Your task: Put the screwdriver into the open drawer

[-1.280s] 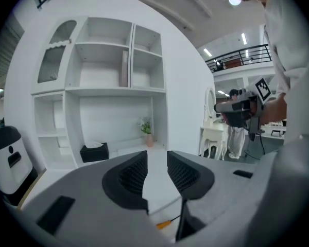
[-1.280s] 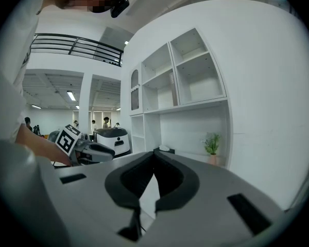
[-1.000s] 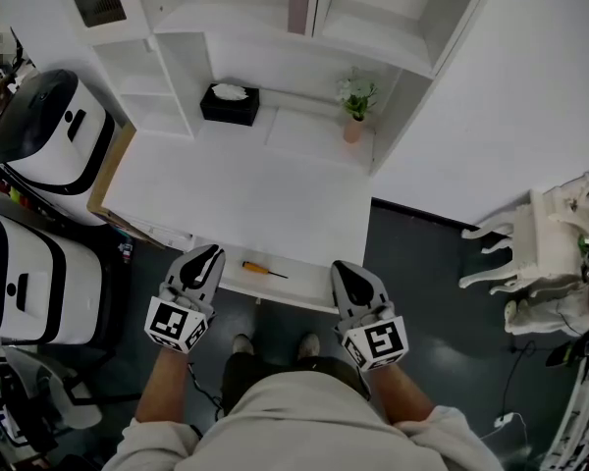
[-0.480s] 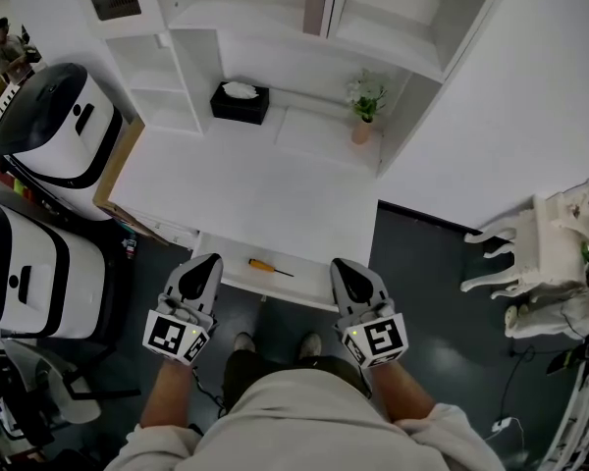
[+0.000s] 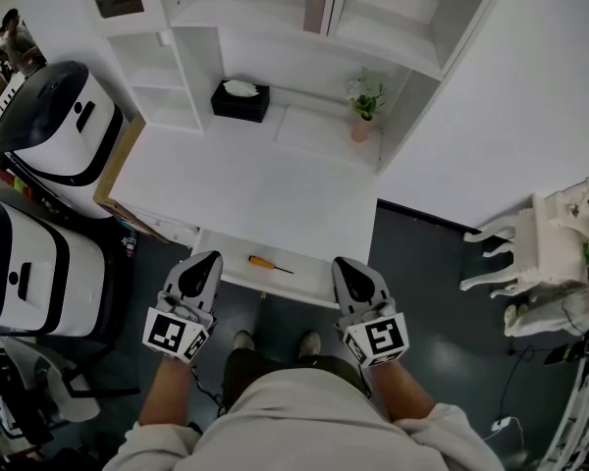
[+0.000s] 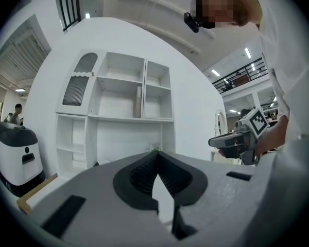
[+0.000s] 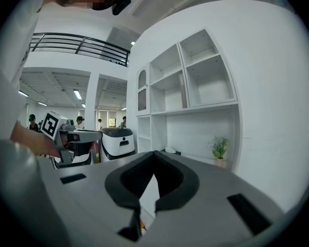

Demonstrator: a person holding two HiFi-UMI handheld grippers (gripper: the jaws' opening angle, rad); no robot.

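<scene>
If you're wondering where the screwdriver [image 5: 268, 264] is: it's lying flat in the open drawer [image 5: 275, 290], lower middle of the head view. Its handle end points left and its tip right, and it touches neither tool.
left tool [image 5: 206, 259]: jaws pressed together with nothing in them, hanging just off the drawer's left end.
right tool [image 5: 346, 265]: tips pressed together too, also empty, just off the drawer's right end.
task: looks done to me, going by where the thing lies.
weight: it's a small one, so I'd guess really light and no strain for either tool.
stiffness: should be rigid all the way through, so it won't flex or crush. Not fragile.
handle [image 5: 256, 260]: orange-yellow, looks like plastic, stubby and roundish. It could roll on the drawer bottom if nudged.
shaft [image 5: 281, 269]: thin and dark, likely metal. It's smooth and skinny, so I'd expect it to slip or twist in a pinch.
where to grab: if it ever needs moving, go across the middle of the handle with the jaws square to its length. That's the thickest part and probably nearest the balance point.
drawer: white and shallow with a flat, smooth bottom and low walls. It sticks out under the front edge of the table [image 5: 245, 189].
table: white and matte-looking. A black tissue box [image 5: 240, 101] and a small potted plant [image 5: 361, 101] sit well back, upper middle of the frame.
</scene>
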